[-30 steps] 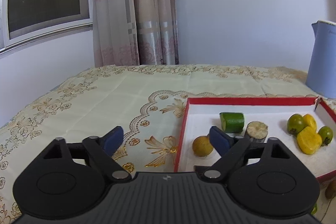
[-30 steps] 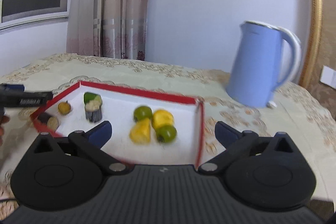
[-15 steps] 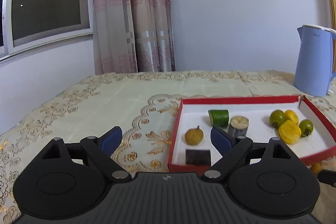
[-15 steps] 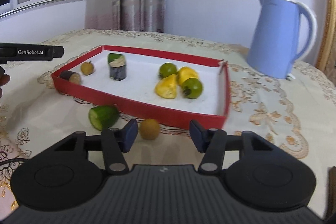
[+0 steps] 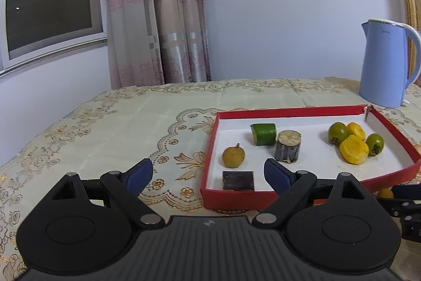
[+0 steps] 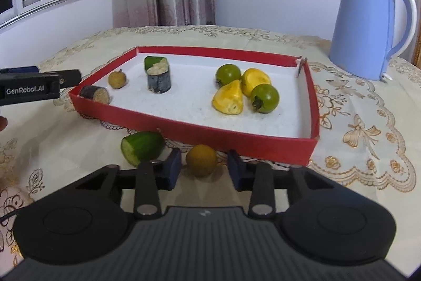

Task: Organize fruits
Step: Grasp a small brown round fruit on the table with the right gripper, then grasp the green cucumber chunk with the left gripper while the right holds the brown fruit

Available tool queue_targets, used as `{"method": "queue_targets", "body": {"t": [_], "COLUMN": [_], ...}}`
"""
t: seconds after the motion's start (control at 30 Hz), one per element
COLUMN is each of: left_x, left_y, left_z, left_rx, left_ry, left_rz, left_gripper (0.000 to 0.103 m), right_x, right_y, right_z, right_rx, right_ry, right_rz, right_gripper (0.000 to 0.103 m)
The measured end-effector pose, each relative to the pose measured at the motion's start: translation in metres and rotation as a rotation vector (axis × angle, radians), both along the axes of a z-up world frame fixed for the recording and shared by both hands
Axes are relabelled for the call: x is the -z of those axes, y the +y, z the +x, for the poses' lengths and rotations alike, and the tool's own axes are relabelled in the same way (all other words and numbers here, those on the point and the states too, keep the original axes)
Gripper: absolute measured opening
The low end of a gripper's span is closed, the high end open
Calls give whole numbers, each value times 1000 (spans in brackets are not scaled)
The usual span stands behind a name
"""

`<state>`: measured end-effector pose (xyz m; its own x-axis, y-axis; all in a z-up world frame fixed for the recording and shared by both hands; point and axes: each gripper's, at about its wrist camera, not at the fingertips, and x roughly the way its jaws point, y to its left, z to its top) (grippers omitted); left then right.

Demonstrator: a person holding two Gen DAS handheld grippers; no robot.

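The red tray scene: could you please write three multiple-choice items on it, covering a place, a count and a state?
1. Where does the loose cucumber piece lie?
A. On the cloth before the red tray
B. Inside the tray
C. Beside the kettle

2. How many green round fruits are in the tray?
A. One
B. Four
C. Two

3. How is the left tool?
A. Shut on a yellow fruit
B. Open, holding nothing
C. Shut on the tray wall

Key: 1 A, it rests outside the near wall; 2 C, two sit by the yellow pieces; 3 B, its pads stand wide apart.
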<state>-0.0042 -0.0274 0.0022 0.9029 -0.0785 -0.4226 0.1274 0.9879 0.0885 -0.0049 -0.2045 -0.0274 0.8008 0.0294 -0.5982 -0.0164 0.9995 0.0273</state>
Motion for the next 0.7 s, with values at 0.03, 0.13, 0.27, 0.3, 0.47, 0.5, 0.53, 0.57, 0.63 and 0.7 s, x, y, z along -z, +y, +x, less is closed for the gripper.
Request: {"method": "queue_targets", "body": {"t": [0.03,0.13,0.27,0.3,0.47,0.5,0.53,0.57,0.63,0.7], "left_x": [-1,0,1,0,-1,-1,0,1,3,6], "left_y": [1,3,5,4,-10,-14,-19,-24,-35,-46], "left_z": [-1,-1,-4,-5,-18,-21,-24,-25,-28,-30], "left_rx": [11,41,93,111,210,229,245,256,276,296], "left_ry": [10,39,79,85,93,92,93,97,112,124], "left_rz": [-12,-49,-86,-92,-83,-77,-71,-66,-53,-38], "left_gripper": [92,92,92,92,92,92,92,92,92,92], "right_x": [0,-1,-5,-7,-14,-16,-17,-18,-20,-23], "right_y": [1,2,1,0,-14,-16,-19,-21,-26,-30], "right_z": [-1,-4,-17,-21,-41,-45,-49,-53,-59,-64], "right_rx": [-3,-9,-1,4,41,47,55,63,75,83], "right_ry": [-1,-7,-34,-44,-82,-86,-91,-96,-107,-116], "right_rz": [-10,-24,-32,-31,-15,-14,-15,-16,-12,-6], "right_gripper": [27,25,25,25,25,25,25,25,25,25]}}
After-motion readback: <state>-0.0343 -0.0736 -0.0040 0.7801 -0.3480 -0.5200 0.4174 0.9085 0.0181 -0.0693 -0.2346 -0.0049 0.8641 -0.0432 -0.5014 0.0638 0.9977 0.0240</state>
